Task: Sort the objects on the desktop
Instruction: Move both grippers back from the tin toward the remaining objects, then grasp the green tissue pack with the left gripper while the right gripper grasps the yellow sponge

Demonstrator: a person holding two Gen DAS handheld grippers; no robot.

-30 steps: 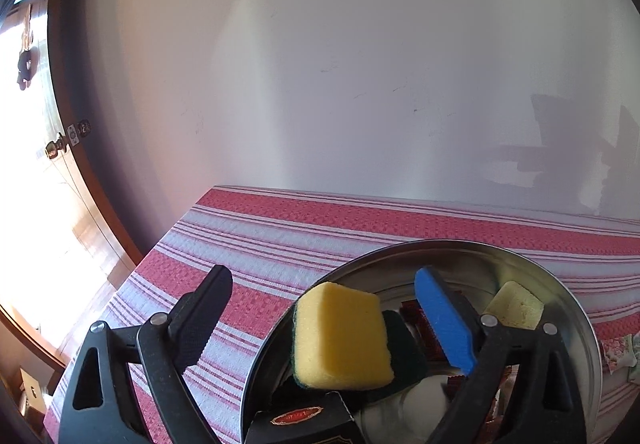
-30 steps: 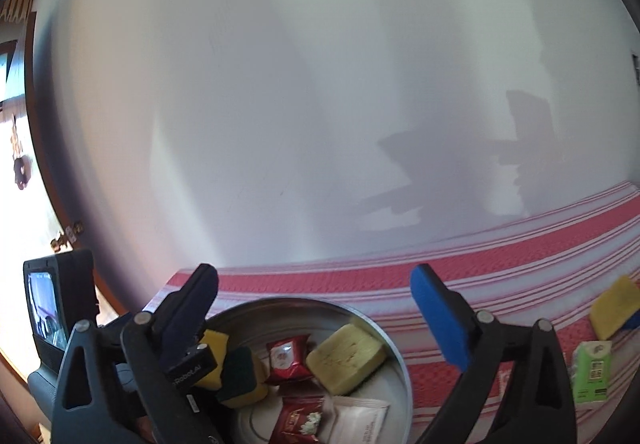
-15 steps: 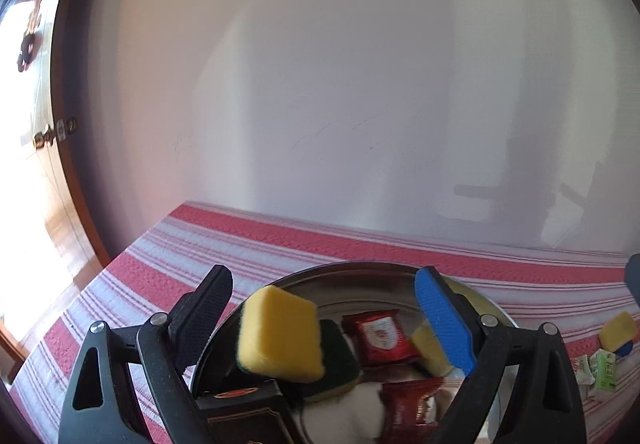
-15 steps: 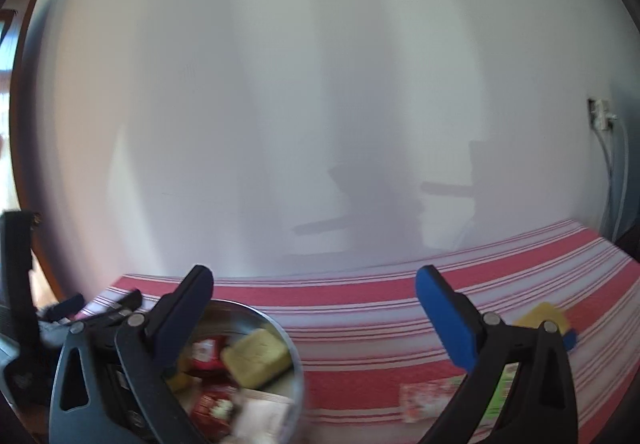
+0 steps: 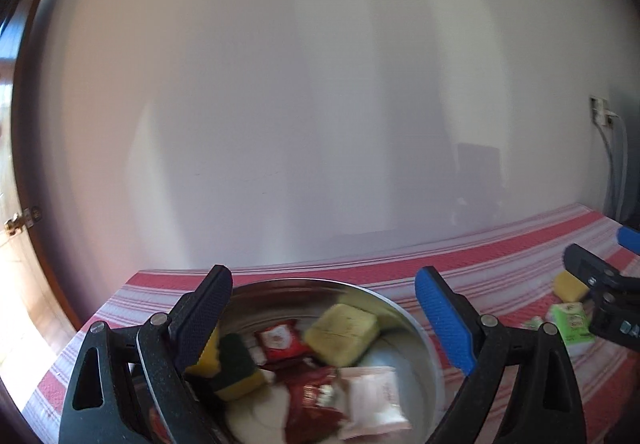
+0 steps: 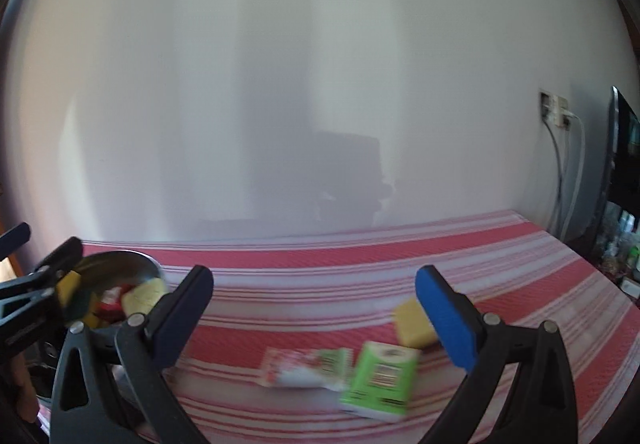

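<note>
**Bowl filled, three items on the cloth**

The metal bowl (image 5: 416,328) holds a pale sponge (image 5: 342,332), a yellow-green sponge (image 5: 236,368), red packets (image 5: 280,338) and a pink-white sachet (image 5: 374,402). On the striped cloth lie a yellow sponge (image 6: 412,324), a green box (image 6: 380,380) and a sachet (image 6: 304,368) (blurred).

A domestic room, probably a living or dining area of a home. A bench (image 6: 360,264) covered with a red-and-white striped woven cloth (image 6: 500,256) stands against a plain white wall (image 6: 320,63). At 3 o'clock a wall socket (image 6: 554,111) carries plugged-in cables (image 6: 576,171) that hang down behind the bench; just beside it stands the dark edge of a flat screen (image 6: 624,147), with small household clutter (image 6: 620,248) blurred below. At 9 o'clock, a wooden door frame (image 5: 24,179) with a brass hinge (image 5: 22,219) admits strong daylight.
</note>
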